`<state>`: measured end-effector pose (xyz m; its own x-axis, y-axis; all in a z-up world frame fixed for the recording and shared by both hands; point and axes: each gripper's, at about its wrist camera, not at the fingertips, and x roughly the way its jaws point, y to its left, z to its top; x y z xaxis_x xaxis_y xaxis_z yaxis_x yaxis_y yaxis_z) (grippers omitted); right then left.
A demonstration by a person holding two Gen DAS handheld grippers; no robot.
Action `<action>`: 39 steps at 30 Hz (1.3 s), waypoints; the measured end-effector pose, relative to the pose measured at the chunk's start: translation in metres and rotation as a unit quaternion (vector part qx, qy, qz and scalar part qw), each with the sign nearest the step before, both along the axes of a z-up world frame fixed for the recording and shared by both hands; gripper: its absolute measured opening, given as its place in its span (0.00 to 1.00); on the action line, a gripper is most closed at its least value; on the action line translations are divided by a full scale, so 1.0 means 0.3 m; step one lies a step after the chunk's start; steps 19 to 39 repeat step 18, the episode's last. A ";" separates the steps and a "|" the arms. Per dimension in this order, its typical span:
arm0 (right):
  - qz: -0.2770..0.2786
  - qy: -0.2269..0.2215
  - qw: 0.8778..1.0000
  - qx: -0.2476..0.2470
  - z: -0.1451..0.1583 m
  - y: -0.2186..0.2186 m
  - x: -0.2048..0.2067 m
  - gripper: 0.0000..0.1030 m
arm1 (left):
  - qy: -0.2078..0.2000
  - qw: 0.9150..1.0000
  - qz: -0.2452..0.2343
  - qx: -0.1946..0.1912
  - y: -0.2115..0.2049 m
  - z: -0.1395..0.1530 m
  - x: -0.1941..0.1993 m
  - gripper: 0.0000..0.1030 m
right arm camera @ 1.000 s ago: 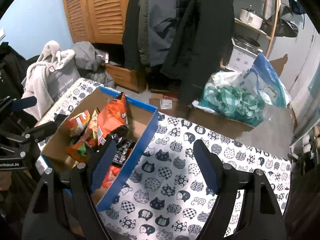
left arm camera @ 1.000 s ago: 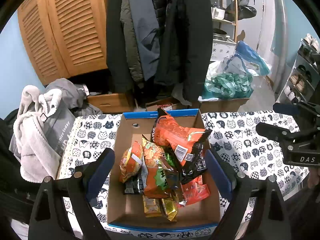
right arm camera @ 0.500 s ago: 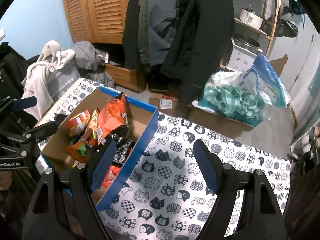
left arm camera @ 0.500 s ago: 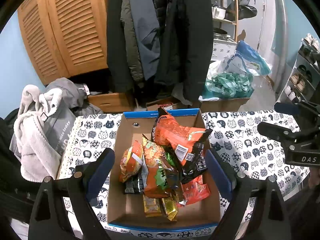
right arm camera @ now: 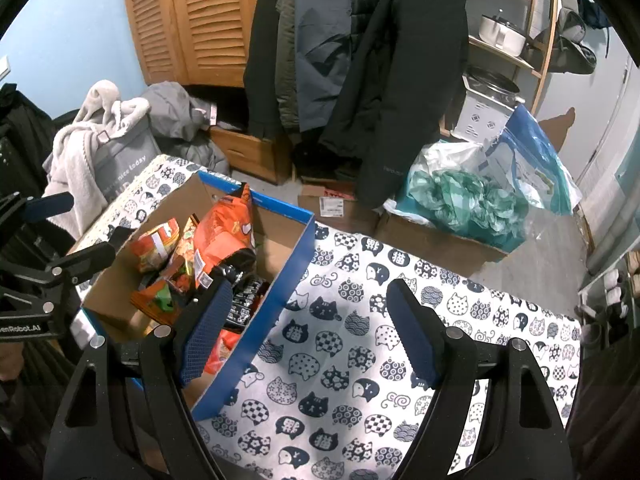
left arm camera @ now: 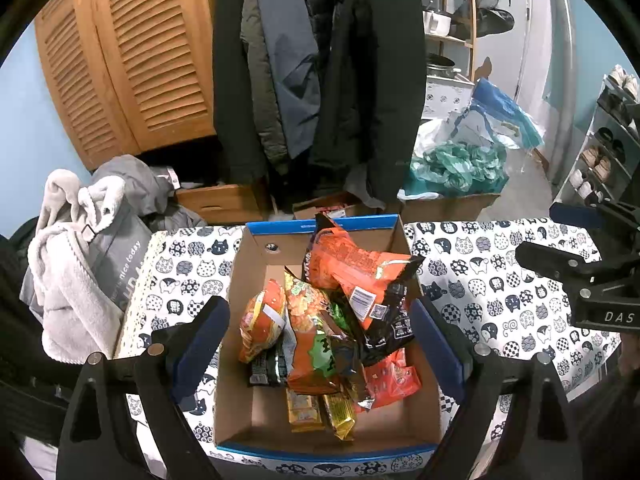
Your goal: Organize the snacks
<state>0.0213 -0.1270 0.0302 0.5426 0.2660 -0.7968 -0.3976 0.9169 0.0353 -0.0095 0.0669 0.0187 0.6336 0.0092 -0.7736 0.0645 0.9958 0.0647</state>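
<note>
Covering the counter (right arm camera: 360, 344): a white cloth printed with dark cat faces, in a cluttered room with dark coats hanging (left arm camera: 320, 80) behind it beside louvred wooden doors (left arm camera: 132, 60), a grey laundry bag draped with pale fleece (left arm camera: 80, 264) at the left. Sitting on the counter's left part: a shallow cardboard box with blue edging (left arm camera: 256, 412), its long axis running away from the cameras. Lying piled inside: crinkly orange, green and black snack bags (left arm camera: 340, 312), the largest orange one leaning toward the far wall, two small gold packets flat near the front. Leaving bare floor along the box's left side and near edge. Stretching open to the right: patterned cloth. Hovering over the box with fingers apart and nothing between: left tool (left arm camera: 320, 344). Hanging likewise apart and unladen over the box's right wall and cloth: right tool (right arm camera: 308, 332).
</note>
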 end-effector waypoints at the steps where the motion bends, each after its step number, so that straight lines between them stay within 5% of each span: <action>1: 0.000 0.000 1.000 0.000 0.000 0.000 0.000 0.76 | 0.004 1.000 -0.003 -0.004 0.000 -0.001 -0.002 0.90; 39: 0.000 0.001 1.000 0.000 -0.002 -0.002 0.001 0.76 | 0.003 1.000 0.001 0.015 -0.007 0.000 0.001 0.90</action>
